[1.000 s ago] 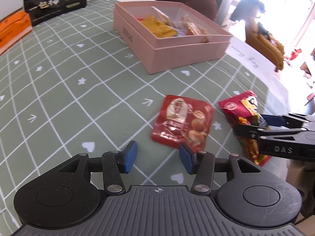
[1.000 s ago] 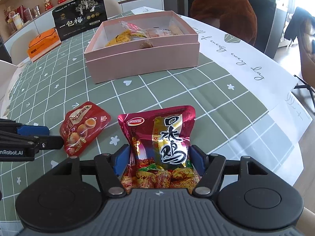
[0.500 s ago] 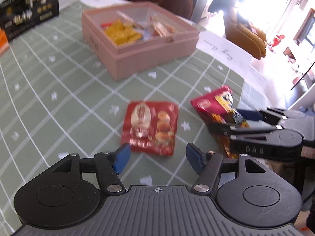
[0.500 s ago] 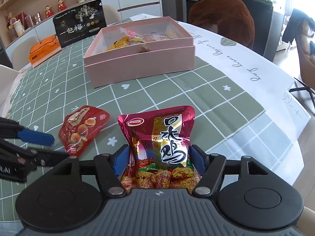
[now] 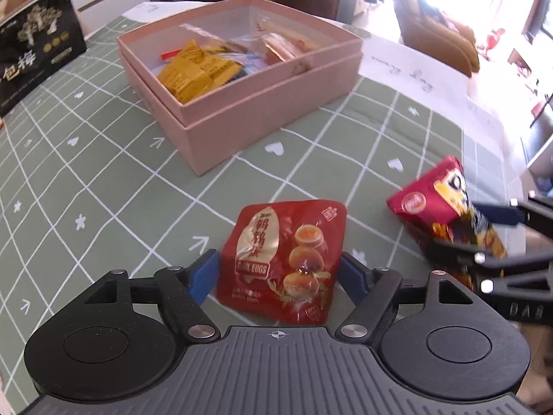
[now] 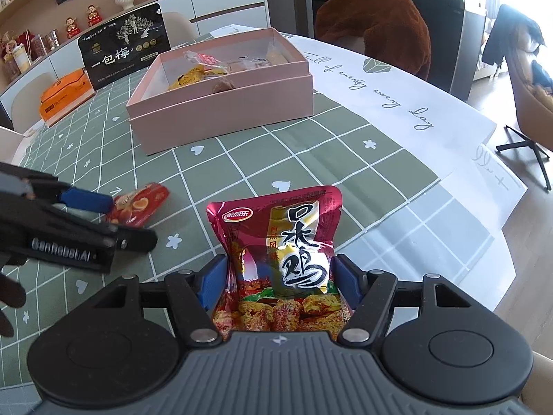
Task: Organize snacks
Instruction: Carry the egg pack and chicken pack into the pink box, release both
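Low in both frames: our left hand-held gripper [image 5: 278, 271] is opening around the red egg packet [image 5: 283, 259], pads apart from it; our right hand-held gripper [image 6: 280, 282] clamps the crimson snack bag [image 6: 280, 252].

Quail-egg packet [image 5: 281, 259] glossy crinkled foil-plastic; chicken snack bag [image 6: 287, 256] shiny metallic film; pink box [image 5: 242, 103] matt card; tablecloth [image 5: 86, 190] smooth matt.

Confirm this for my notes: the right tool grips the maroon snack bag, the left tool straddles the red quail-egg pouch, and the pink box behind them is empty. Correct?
Not quite: the pink box is not empty. The left wrist view shows yellow packets and clear-wrapped snacks inside it. The rest stands: the right tool grips the maroon snack bag, and the left tool, its jaws opening, straddles the red quail-egg pouch.
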